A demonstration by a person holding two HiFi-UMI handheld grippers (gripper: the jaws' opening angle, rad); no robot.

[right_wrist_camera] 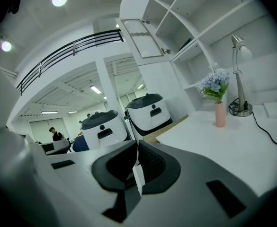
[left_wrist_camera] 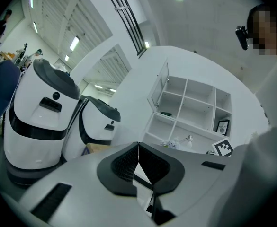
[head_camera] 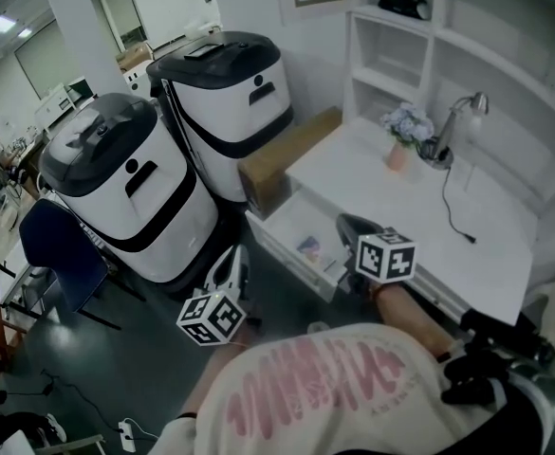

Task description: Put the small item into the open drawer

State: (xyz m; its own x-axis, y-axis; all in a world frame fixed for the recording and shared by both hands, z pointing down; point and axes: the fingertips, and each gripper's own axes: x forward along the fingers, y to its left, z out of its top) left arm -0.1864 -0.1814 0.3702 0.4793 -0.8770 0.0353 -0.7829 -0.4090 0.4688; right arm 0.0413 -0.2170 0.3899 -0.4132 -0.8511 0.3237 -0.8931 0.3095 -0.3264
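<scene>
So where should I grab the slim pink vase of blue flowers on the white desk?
I'd grip the pink vase round its body, jaws level, coming from the front of the desk. It stands upright and narrow; the flowers cover its top and the silver lamp base sits beside it.

White top [head_camera: 353,387] with pink lettering (too blurred to read).

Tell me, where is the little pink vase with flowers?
In the head view, the pink vase stands at the back of the desk, just left of the lamp.
</scene>
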